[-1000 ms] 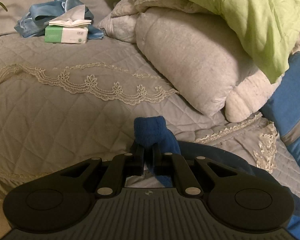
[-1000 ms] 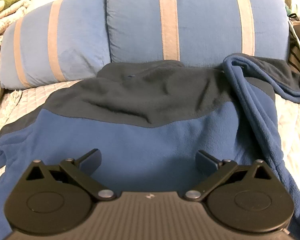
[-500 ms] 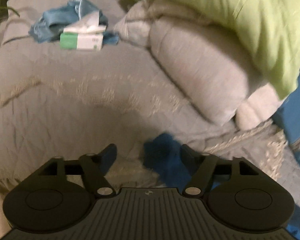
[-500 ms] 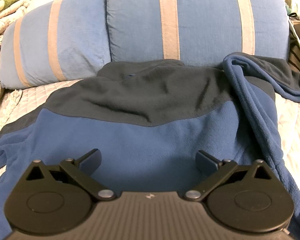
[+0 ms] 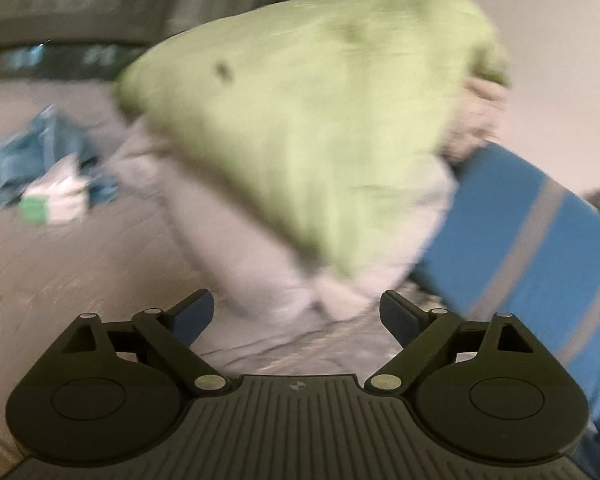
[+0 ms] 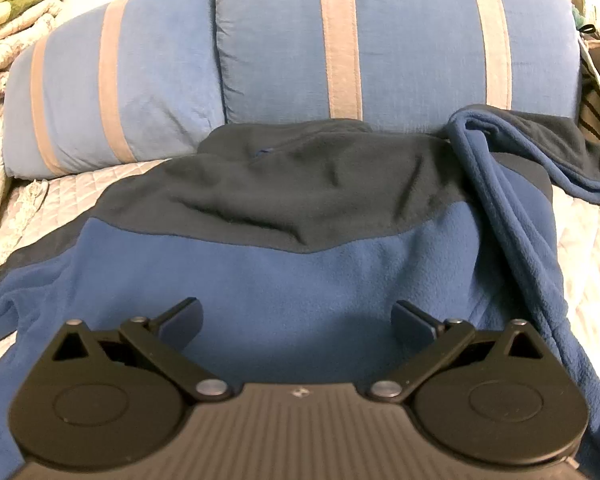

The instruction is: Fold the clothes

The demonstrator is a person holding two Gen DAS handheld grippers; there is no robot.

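Observation:
A blue fleece jacket (image 6: 308,280) with a dark upper panel lies spread on the grey quilted bed, one sleeve folded across its right side. My right gripper (image 6: 296,316) hovers just over the jacket's blue lower part, jaws wide apart, nothing between them. In the blurred left wrist view my left gripper (image 5: 296,312) is raised above the bed, its jaws opening wide with nothing between them. The jacket does not show in that view.
Two blue pillows with grey stripes (image 6: 400,40) stand behind the jacket. A lime-green duvet (image 5: 320,120) lies heaped on pale pillows (image 5: 268,264). A tissue box (image 5: 56,200) and light blue cloth (image 5: 40,152) sit far left on the bedspread (image 5: 80,280).
My left gripper let go of the blue sleeve end, opened wide and rose, tilting up so the sleeve dropped out of view. The right gripper and the jacket stayed still.

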